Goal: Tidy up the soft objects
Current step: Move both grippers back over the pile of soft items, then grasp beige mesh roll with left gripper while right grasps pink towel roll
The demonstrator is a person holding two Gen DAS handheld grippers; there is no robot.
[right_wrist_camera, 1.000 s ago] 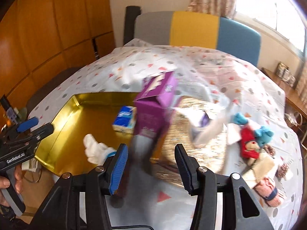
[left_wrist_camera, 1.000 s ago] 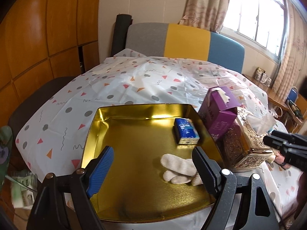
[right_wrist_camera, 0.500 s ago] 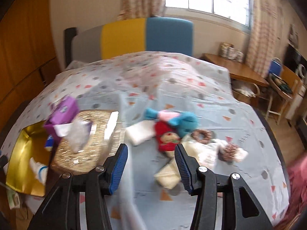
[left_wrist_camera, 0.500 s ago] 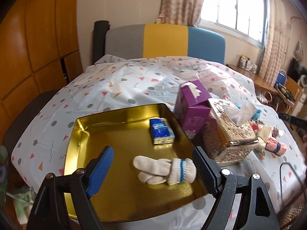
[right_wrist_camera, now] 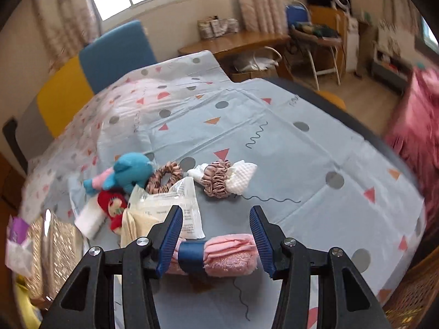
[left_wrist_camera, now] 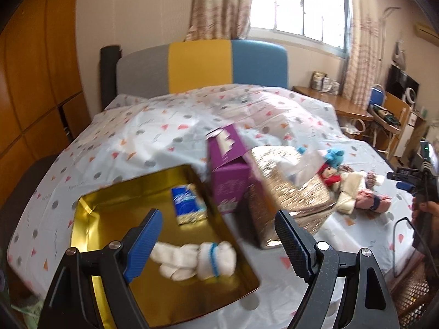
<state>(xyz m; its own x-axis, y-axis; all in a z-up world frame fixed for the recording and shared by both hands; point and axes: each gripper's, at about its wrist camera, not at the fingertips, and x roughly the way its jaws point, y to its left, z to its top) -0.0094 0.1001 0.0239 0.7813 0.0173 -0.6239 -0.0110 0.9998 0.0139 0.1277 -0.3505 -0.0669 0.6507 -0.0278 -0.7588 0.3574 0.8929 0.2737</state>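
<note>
My left gripper [left_wrist_camera: 219,242] is open and empty above the gold tray [left_wrist_camera: 192,301]. In the tray lie rolled white socks with a blue band [left_wrist_camera: 197,257] and a blue tissue pack [left_wrist_camera: 188,204]. My right gripper [right_wrist_camera: 215,241] is open, its jaws either side of a pink rolled towel with a blue band [right_wrist_camera: 219,255], which lies on the sheet. Beyond it lie a plastic-wrapped packet [right_wrist_camera: 175,205], a blue plush toy [right_wrist_camera: 129,171], a red doll [right_wrist_camera: 112,205], a brown scrunchie [right_wrist_camera: 164,178] and a white cloth with a pink scrunchie [right_wrist_camera: 222,178].
A purple tissue box [left_wrist_camera: 229,170] and a gold patterned tissue box [left_wrist_camera: 288,189] stand right of the tray. The patterned sheet [right_wrist_camera: 274,142] covers the table. A padded chair back [left_wrist_camera: 200,63] is behind; a wooden desk [right_wrist_camera: 236,41] and chairs stand at the far right.
The right gripper has swung right and down to the pink towel roll, which now sits between its open jaws. The left gripper has turned right, away from the tray's middle.
</note>
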